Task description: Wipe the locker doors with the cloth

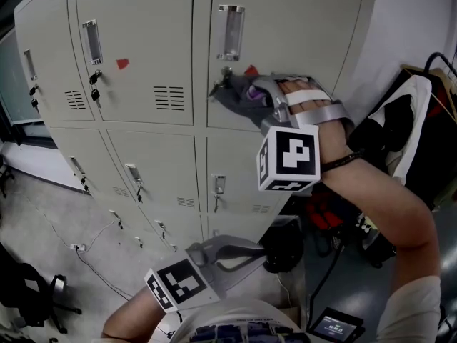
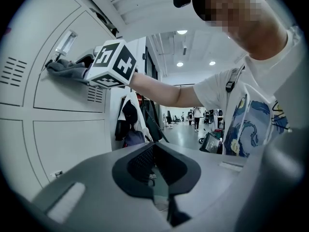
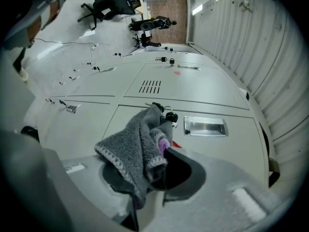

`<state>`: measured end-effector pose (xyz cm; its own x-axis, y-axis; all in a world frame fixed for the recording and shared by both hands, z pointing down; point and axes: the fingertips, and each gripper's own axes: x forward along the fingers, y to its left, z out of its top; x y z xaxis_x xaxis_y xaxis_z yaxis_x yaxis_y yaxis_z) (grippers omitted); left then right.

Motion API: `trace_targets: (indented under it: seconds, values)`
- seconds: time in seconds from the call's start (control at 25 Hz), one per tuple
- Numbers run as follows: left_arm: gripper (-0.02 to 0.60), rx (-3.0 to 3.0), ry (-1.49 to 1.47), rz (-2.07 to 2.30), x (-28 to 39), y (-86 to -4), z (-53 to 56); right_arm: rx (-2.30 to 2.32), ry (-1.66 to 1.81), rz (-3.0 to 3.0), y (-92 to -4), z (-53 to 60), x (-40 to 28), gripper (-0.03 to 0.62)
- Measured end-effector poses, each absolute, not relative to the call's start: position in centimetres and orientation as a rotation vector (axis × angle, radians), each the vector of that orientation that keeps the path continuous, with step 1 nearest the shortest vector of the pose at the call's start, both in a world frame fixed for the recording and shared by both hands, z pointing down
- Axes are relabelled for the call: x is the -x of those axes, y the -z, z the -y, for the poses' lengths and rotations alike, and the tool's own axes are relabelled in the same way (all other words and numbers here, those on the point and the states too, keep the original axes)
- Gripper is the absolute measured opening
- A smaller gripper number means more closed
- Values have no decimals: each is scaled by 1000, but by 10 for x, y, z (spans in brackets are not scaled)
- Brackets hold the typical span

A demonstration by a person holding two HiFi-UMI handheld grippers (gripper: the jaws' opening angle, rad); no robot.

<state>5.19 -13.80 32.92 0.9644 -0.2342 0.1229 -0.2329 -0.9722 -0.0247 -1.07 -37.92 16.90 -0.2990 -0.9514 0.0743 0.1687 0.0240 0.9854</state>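
My right gripper (image 1: 250, 95) is shut on a grey fleecy cloth (image 1: 232, 100) and holds it against the upper right locker door (image 1: 285, 41). It sits just below the door's handle recess (image 1: 230, 31) and beside a red sticker (image 1: 251, 70). In the right gripper view the cloth (image 3: 135, 153) drapes out of the jaws and covers part of the key (image 3: 169, 115) in that door's lock. The left gripper (image 1: 243, 254) hangs low near my waist, shut and holding nothing, away from the lockers. The left gripper view shows the cloth (image 2: 67, 69) pressed on the door.
Keys hang in the upper left locker (image 1: 94, 77). Coats (image 1: 407, 134) hang against the wall to the right. A dark bag (image 1: 285, 245) and a small screen device (image 1: 335, 327) lie on the floor below. Cables (image 1: 78, 247) and an office chair (image 1: 36, 291) are at the left.
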Motion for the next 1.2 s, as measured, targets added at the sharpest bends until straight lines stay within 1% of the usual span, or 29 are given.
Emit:
trace_targets:
  seconds: [0.36, 0.68, 1.2]
  values:
    - [3, 3111, 192, -375, -45, -330, 140, -823, 1501, 1240, -210, 385, 27, 101]
    - [3, 3126, 195, -371, -40, -335, 140, -789, 1457, 1283, -243, 386, 29, 101]
    - [3, 3135, 207, -394, -30, -341, 135, -762, 1340, 1420, -272, 383, 34, 101]
